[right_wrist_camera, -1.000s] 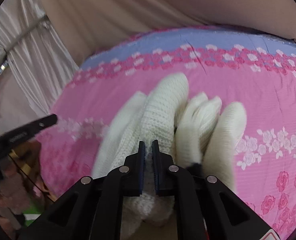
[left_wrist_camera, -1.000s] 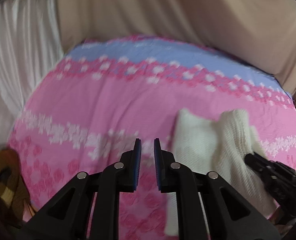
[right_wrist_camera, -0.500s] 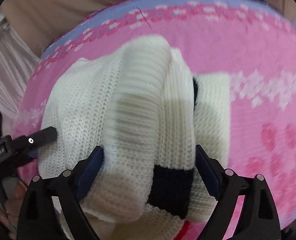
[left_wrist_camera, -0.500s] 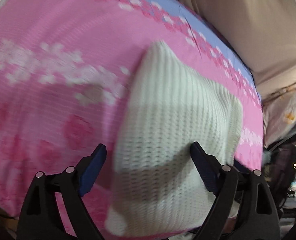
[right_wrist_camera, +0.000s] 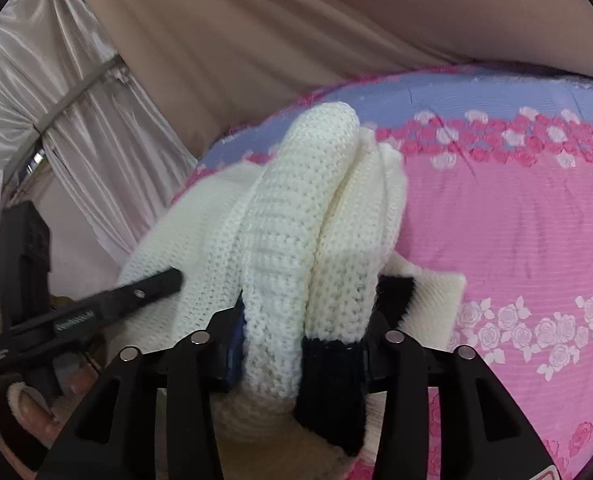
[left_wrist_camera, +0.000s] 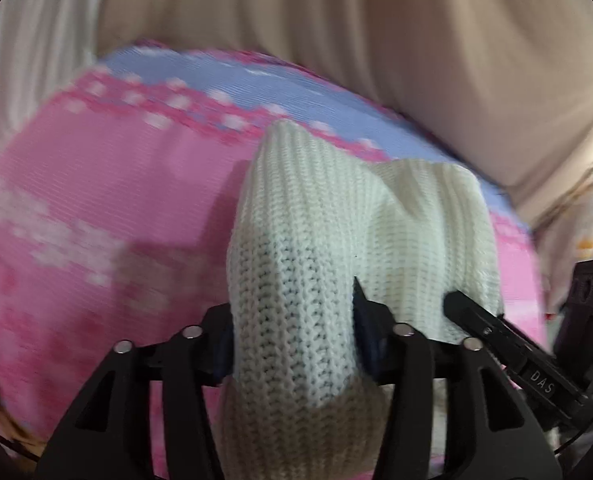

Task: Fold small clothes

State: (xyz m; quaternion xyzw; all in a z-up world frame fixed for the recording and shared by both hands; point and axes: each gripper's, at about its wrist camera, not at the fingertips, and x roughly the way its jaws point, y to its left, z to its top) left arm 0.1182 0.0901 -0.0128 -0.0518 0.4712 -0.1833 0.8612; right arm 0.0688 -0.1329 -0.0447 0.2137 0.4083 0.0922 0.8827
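Both tongs (left_wrist_camera: 292,340) (right_wrist_camera: 302,344) grip the white knit (left_wrist_camera: 336,216).

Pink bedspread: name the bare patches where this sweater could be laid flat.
Free: the pink bedspread right of the white knit sweater, up to the rose border; also left of the sweater, toward the curtain. Crowded: the near edge, where both grippers bunch the knit.
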